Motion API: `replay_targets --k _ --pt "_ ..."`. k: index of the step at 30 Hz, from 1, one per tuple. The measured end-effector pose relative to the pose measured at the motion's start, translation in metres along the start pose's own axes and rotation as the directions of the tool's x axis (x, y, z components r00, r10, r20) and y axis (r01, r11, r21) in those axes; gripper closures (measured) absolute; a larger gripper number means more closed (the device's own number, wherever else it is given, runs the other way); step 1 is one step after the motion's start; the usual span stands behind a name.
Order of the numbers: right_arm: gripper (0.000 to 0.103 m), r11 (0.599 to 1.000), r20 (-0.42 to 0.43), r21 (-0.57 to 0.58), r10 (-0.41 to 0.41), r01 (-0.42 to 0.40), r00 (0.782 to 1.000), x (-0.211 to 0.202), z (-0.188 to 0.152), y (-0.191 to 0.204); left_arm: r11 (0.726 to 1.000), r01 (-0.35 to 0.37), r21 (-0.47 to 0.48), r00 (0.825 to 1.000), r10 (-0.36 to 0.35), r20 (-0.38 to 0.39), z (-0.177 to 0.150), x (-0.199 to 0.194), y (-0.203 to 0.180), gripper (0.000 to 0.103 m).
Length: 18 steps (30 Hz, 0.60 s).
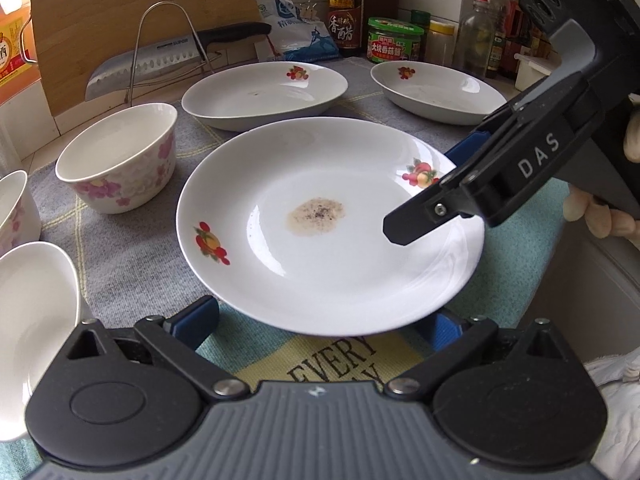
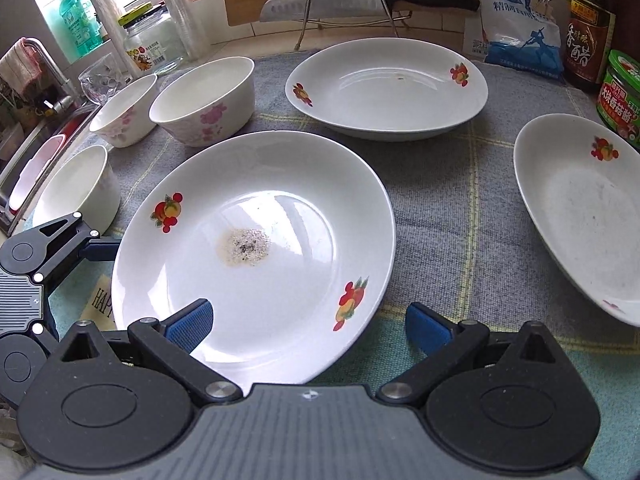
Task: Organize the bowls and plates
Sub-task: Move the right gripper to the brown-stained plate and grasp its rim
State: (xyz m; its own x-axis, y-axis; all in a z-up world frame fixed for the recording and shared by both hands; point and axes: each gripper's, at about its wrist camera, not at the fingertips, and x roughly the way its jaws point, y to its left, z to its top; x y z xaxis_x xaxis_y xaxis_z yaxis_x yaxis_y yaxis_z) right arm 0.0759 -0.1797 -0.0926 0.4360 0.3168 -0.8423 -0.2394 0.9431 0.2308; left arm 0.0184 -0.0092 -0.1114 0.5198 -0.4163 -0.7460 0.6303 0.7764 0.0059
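**Ann:** Starting at the jaws: the left gripper (image 1: pixel 320 322) stands spread wide, and the near rim of the round white plate with fruit decals and a brown crumb stain (image 1: pixel 320 248) sits between its blue pads with a gap on each side. Released, nothing pinched.

**Ben:** The right gripper (image 2: pixel 308 326) is released too. In its own view one blue pad hangs over the plate's near rim and the other sits outside the rim over the cloth. Seen from the left camera, its upper finger reaches above the plate's right edge. Whether it touches the plate, I can't tell.

**Ann:** So both tools are gathered at that one plate, and it lies flat on the grey and teal checked cloth (image 1: pixel 132 256).

**Ben:** Left of the left jaws, three white bowls with pink flowers: the nearest (image 2: pixel 80 188), then the next (image 2: pixel 124 110), then the tallest bowl (image 2: pixel 204 100). All stand singly, none nested.

**Ann:** Beyond the jaws, a white deep oval dish with fruit decals (image 1: pixel 264 92). Off to the right, a second deep white dish (image 1: pixel 436 90). Both sit apart from the plate.

**Ben:** Behind them, a steel knife on a wire rack (image 1: pixel 160 64) and a row of sauce bottles (image 1: pixel 346 8).

**Ann:** My read: barely begun. Nothing is stacked, so plates and bowls all remain to group. This plate looks first.
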Motion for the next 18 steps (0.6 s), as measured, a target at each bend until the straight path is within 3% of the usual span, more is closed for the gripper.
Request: replay_targets --k 6,18 --pt "0.000 0.999 -0.046 -0.024 0.029 -0.030 0.998 0.002 0.009 -0.003 1.000 -0.008 -0.004 1.000 0.008 0.012 -0.002 -0.001 -0.001 0.000" --pt "0.000 0.977 -0.122 -0.044 0.203 -0.209 0.972 0.018 0.054 -0.027 1.000 -0.001 0.009 1.000 0.001 -0.008 0.001 0.001 -0.001 0.000"
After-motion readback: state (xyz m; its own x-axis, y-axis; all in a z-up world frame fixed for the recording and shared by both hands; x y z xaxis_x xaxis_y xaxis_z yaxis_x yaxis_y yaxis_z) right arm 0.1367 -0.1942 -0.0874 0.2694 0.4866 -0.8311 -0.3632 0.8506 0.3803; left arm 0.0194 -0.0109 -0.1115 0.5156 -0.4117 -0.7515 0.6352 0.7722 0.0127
